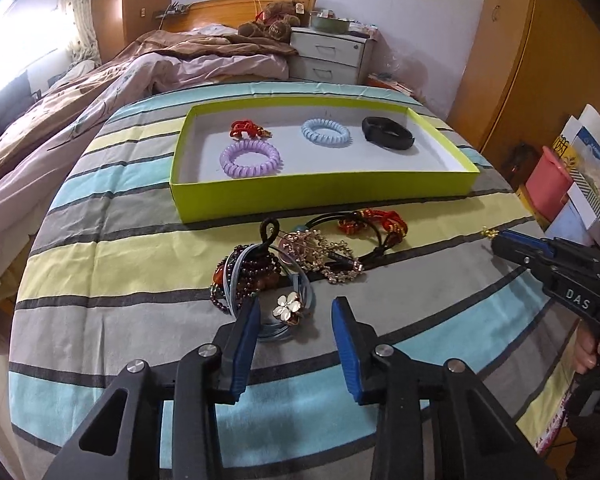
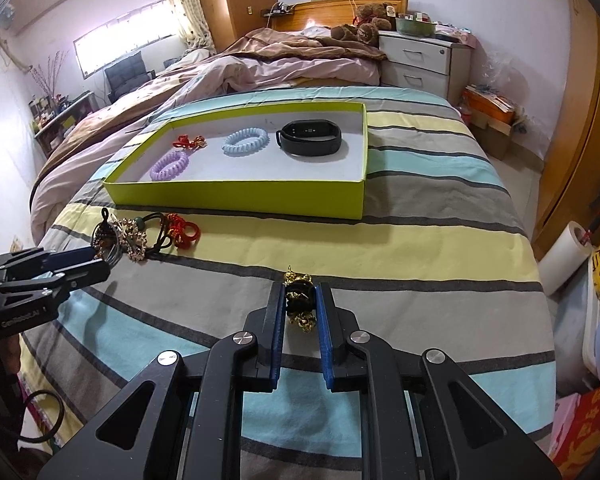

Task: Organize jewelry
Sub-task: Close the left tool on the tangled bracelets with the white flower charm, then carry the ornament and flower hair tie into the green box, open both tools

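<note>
1. Two grippers work: our right gripper (image 2: 299, 304) jaws pinch a black-and-gold beaded hair tie (image 2: 298, 300) above the bed's near edge, probably bound for the lime-green cardboard tray (image 2: 236, 196).
2. Our left gripper (image 1: 296, 316) jaws gape wide around a gold flower charm (image 1: 287, 307), seemingly ready to grasp it.

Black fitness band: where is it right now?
The black fitness band lies inside the green tray, at its right end, just right of the blue coil hair tie.

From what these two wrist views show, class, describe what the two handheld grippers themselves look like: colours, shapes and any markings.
Both are black angular frames with triangular cut-outs and round silver pivot bolts. The left gripper and the right gripper each carry two flat fingers faced with blue pads. Seen side-on, the right one bears white letters "DAS"; the left bears small white lettering, not fully legible. Each has a pistol-style handle.
</note>
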{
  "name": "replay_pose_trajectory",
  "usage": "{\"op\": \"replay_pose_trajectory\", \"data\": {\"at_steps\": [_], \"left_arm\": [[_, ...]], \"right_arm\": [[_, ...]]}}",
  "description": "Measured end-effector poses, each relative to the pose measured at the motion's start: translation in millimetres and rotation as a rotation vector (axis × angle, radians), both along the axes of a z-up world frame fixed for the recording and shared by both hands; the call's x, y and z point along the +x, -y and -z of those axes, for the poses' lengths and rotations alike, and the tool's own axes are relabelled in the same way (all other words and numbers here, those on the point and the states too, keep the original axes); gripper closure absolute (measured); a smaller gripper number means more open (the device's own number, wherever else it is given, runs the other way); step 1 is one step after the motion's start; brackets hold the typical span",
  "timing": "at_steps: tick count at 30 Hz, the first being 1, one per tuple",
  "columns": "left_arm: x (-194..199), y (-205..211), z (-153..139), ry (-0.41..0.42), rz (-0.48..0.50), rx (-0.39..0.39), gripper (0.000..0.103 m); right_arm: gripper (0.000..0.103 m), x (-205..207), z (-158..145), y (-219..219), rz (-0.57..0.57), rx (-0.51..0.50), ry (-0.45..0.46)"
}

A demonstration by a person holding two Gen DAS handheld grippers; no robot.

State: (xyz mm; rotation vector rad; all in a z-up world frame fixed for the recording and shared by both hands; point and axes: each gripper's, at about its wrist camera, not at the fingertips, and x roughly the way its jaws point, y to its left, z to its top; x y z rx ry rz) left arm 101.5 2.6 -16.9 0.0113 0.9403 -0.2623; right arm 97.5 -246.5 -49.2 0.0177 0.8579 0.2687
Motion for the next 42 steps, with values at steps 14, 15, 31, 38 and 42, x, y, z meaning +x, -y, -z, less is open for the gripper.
{"op": "replay_pose_trajectory", "data": {"at_steps": [14,15,31,38,42], "left_arm": [[5,-2,2,0.006,-0.025,0.037,0.087],[4,-2,2,0.008,-0.022,0.037,0.087],[-21,-14,-34,0.110,-0.018,-0.048,0.087],[-27,-17,-51,0.157,-0.021,-0.054,0.087],[-27,-20,-67,0.200,-0.022,-0.062,0.087]], "right_arm": [[0.087,1,2,2,0.004,0.007,-0.004],[0.087,1,1,2,0.004,0.006,-0.002],[0.087,-6,-1,1,0.010,0.008,0.012],[0.087,-11,-9,-1,0.018,0.003,0.034],[0.087,-14,-14,-1,0.022,0.005,0.048]]}}
